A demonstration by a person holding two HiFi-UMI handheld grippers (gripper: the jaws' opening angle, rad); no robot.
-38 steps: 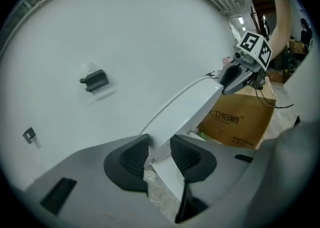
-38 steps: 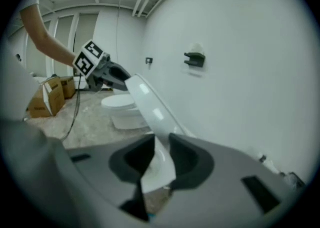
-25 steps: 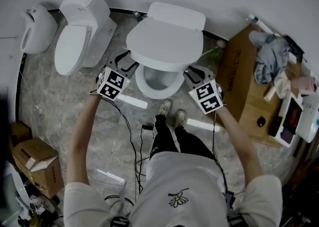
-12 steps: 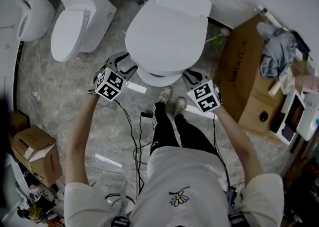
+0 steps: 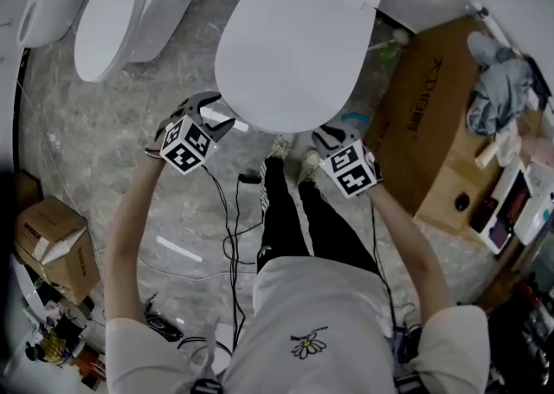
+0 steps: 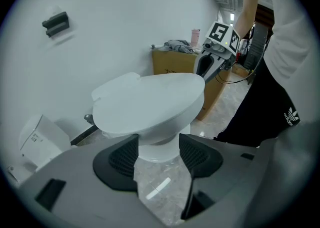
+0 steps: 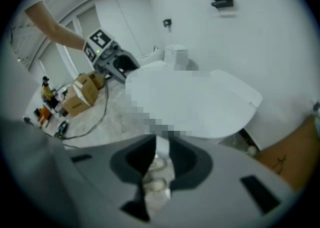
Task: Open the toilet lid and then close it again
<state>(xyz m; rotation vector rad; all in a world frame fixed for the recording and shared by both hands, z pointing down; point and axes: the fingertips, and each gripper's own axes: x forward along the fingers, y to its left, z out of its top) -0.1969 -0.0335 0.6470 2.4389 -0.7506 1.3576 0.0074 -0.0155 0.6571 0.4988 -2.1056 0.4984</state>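
I am holding both grippers low at the front end of the toilet (image 6: 156, 148), one on each side of it. The toilet lid (image 5: 290, 46) is lying down flat over the bowl, shut.

My left gripper (image 5: 212, 113) is hanging just off the toilet's front edge on my left. Its jaws have just been opening and are standing wide apart. Nothing is sitting between the pads (image 6: 122, 154); the lid's rim is showing ahead of them, with the bowl's foot and the floor beyond.

My right gripper (image 5: 335, 134) is hanging just off the toilet's front edge on my right. Its jaws have been closing and are leaving only a narrow slit, pinching nothing.

A second toilet (image 5: 108, 7) is standing to the left of the toilet, a brown box (image 5: 415, 115) to its right. Cables (image 5: 232, 210) are trailing over the floor in front of it.
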